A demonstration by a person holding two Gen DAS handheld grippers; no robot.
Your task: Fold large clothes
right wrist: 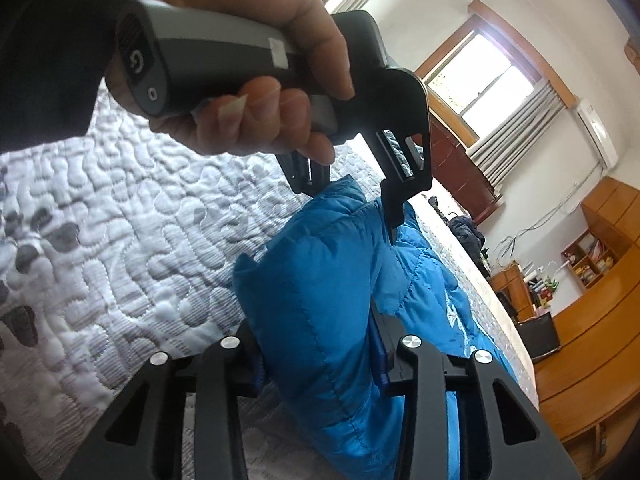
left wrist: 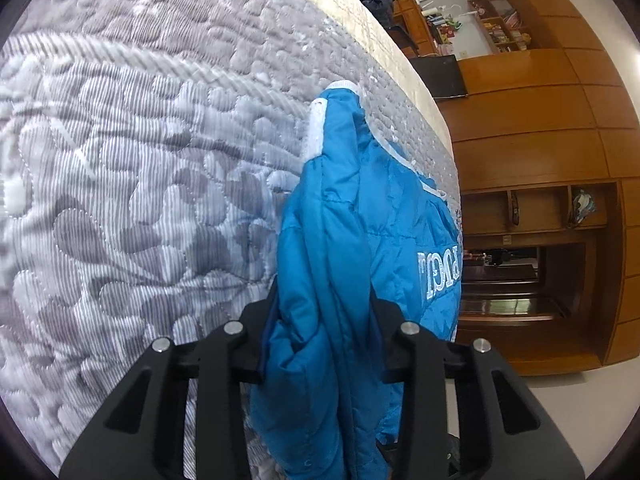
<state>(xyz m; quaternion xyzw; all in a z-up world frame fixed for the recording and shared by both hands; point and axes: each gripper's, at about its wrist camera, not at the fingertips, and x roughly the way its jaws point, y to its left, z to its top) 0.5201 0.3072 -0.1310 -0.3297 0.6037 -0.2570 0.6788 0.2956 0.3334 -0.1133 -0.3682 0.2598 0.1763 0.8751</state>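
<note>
My left gripper (left wrist: 322, 320) has its two black fingers pinching a thick fold of the blue padded jacket (left wrist: 340, 240); my right gripper (right wrist: 316, 344) likewise clamps a bunched fold of the same jacket (right wrist: 316, 304) between its fingers. In the right wrist view I also see the left gripper (right wrist: 352, 196) from outside, its fingertips sunk into the jacket's raised edge, with a hand (right wrist: 256, 80) wrapped round its grey handle. The jacket lies on the quilted mattress (left wrist: 120, 160), near the mattress's far edge, its white-trimmed hem (left wrist: 316, 128) and white lettering (left wrist: 436, 276) towards that edge. Beyond the mattress stand wooden cabinets (left wrist: 540, 140); above it, on the wall, a window (right wrist: 484, 76).
</note>
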